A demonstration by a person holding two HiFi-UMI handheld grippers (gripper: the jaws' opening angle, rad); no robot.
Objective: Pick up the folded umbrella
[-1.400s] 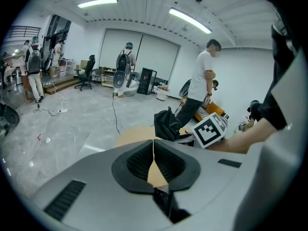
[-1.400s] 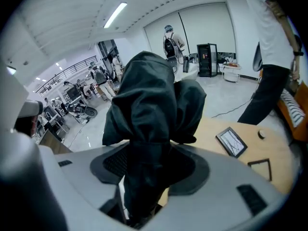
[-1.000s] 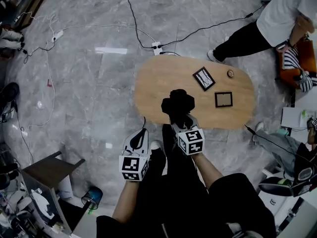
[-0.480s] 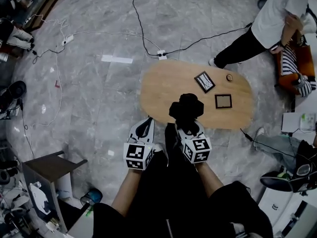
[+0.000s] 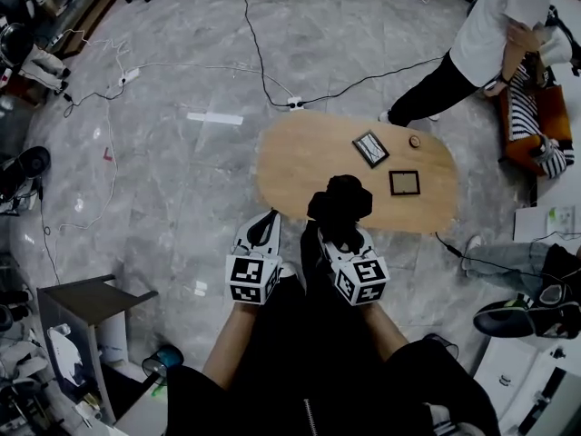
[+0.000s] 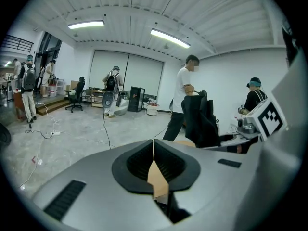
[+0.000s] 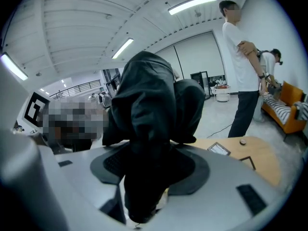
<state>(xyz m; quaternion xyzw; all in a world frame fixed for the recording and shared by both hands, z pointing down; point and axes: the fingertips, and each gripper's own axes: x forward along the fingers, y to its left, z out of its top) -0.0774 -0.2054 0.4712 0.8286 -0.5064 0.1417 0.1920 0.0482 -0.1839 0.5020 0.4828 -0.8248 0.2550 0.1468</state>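
Note:
The folded umbrella [image 5: 339, 198] is a black, crumpled bundle held up over the near edge of the oval wooden table [image 5: 300, 153]. My right gripper [image 5: 339, 229] is shut on its lower end, and the fabric bulges above the jaws. In the right gripper view the umbrella [image 7: 147, 114] fills the middle and hides the gap of that gripper [image 7: 144, 179]. My left gripper [image 5: 264, 227] hangs just left of it, shut with nothing held. In the left gripper view that gripper [image 6: 154, 148] has its jaws meeting along a thin line, and the umbrella [image 6: 198, 119] shows to the right.
Two picture frames [image 5: 370, 148] [image 5: 405, 183] and a small round thing [image 5: 414, 141] lie on the table's right half. A person [image 5: 486, 34] stands beyond its far right end. Cables and a power strip [image 5: 295, 104] cross the floor. A dark stool [image 5: 91, 298] stands at lower left.
Both grippers have risen, the right one more, carrying the umbrella up from the table. The left gripper stays shut beside it.

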